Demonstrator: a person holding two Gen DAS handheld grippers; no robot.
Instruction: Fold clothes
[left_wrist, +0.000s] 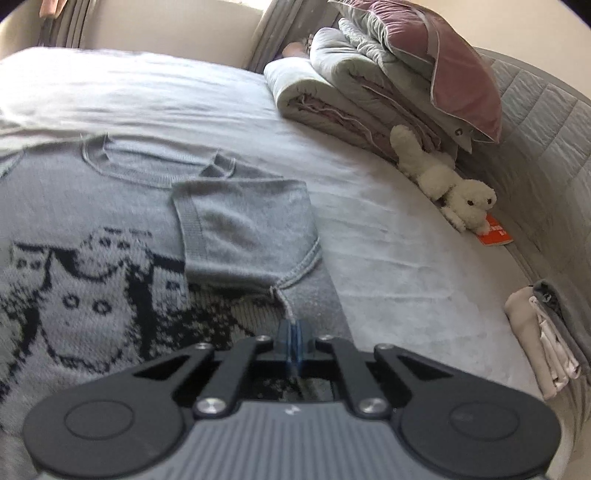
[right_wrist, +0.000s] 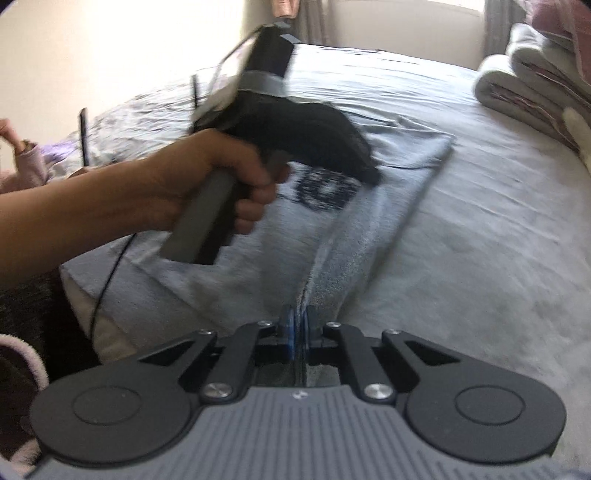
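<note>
Two wrist fisheyes, close and angled down along each gripper, sharing the grey sweater (left_wrist: 110, 229) on the bed (left_wrist: 388, 240).

two handheld grippers, left gripper (left_wrist: 294, 341) and right gripper (right_wrist: 297, 332): black linkage arms, silver screws, blue pads, ribbed grey housings; a fluffy pale pink sleeve (right_wrist: 27, 164).

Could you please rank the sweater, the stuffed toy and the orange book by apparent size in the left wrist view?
1. sweater, though nearness exaggerates it
2. stuffed toy
3. orange book, partly hidden under the toy
</note>
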